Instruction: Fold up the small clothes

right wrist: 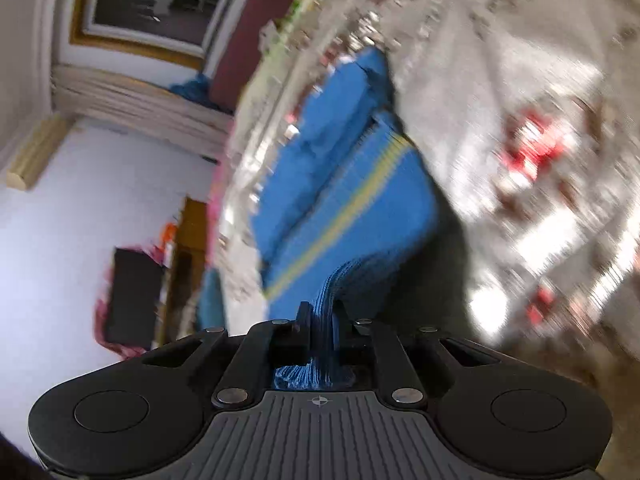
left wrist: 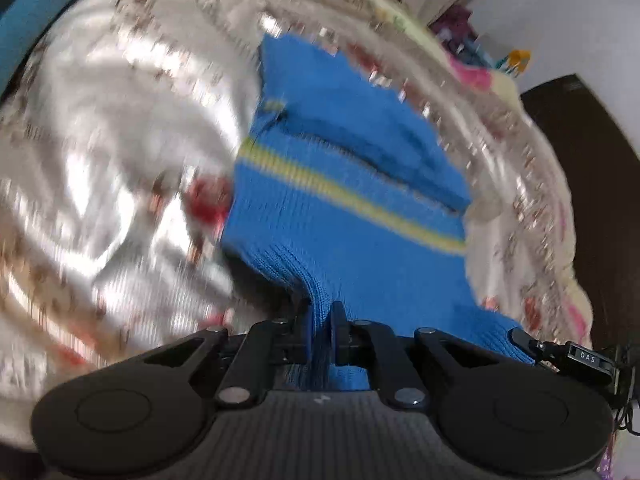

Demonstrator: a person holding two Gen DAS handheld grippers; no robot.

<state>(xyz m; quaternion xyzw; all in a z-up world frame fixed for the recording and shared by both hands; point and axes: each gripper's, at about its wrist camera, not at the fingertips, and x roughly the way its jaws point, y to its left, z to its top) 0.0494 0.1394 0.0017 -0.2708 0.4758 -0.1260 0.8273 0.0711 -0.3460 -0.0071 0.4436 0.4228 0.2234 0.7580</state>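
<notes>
A small blue knitted sweater (left wrist: 344, 208) with a yellow stripe lies on a pale flowered bedspread (left wrist: 120, 128), its near hem lifted. My left gripper (left wrist: 320, 324) is shut on the ribbed hem near one corner. In the right wrist view the same sweater (right wrist: 352, 200) stretches away from me, and my right gripper (right wrist: 322, 320) is shut on the bunched ribbed hem. A sleeve is folded across the sweater's body. The right gripper's tip (left wrist: 520, 336) shows at the hem's other corner in the left wrist view. Both views are motion-blurred.
The bedspread (right wrist: 500, 80) covers the bed around the sweater. A window (right wrist: 152, 0), a white wall and a dark cabinet (right wrist: 132, 296) lie beyond the bed's edge. A dark doorway (left wrist: 592, 168) and colourful items (left wrist: 472, 56) sit at the far right.
</notes>
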